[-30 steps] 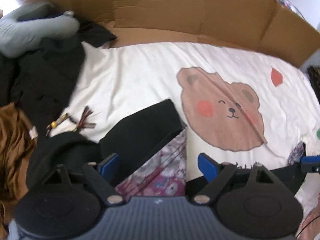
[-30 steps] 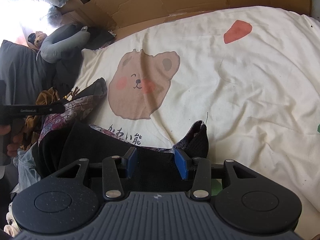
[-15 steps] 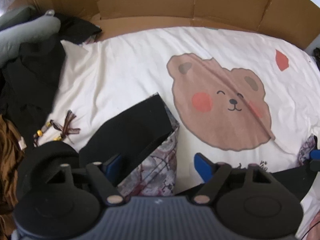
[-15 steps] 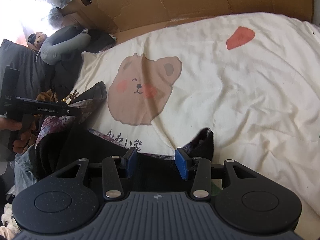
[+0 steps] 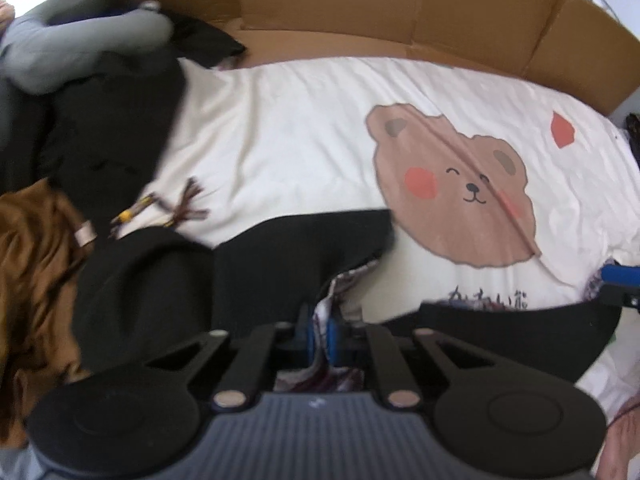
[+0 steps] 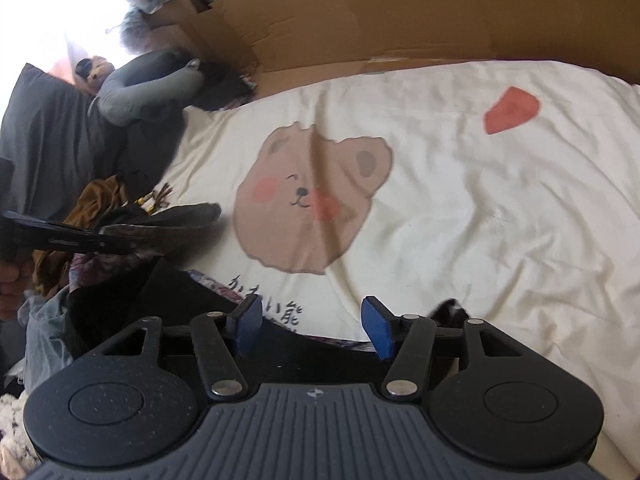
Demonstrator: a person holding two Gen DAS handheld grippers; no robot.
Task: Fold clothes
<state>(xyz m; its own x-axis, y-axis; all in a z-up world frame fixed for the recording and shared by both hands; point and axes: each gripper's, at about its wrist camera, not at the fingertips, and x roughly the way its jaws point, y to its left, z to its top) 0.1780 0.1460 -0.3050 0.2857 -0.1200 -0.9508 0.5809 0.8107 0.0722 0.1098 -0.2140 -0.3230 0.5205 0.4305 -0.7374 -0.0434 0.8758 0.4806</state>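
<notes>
Cream bear-print bedspread (image 5: 304, 152) is covering the bed, w/ cardboard (image 5: 400, 12) standing along its far edge. Black garment w/ floral lining (image 5: 288, 264) is lying along the near edge. Left gripper (image 5: 320, 334) has just been closing & is pinching the lining. Right gripper (image 6: 312, 326) has just been opening; its jaws are standing apart above the garment's hem.

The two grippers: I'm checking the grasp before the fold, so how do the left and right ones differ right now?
The left gripper has just closed, pinching the garment at its floral lining; the right gripper has just been opening, its pads spread with nothing pressed between them. The left one lifts a flap; the right one hovers over the garment's edge. Both have blue pads.
</notes>
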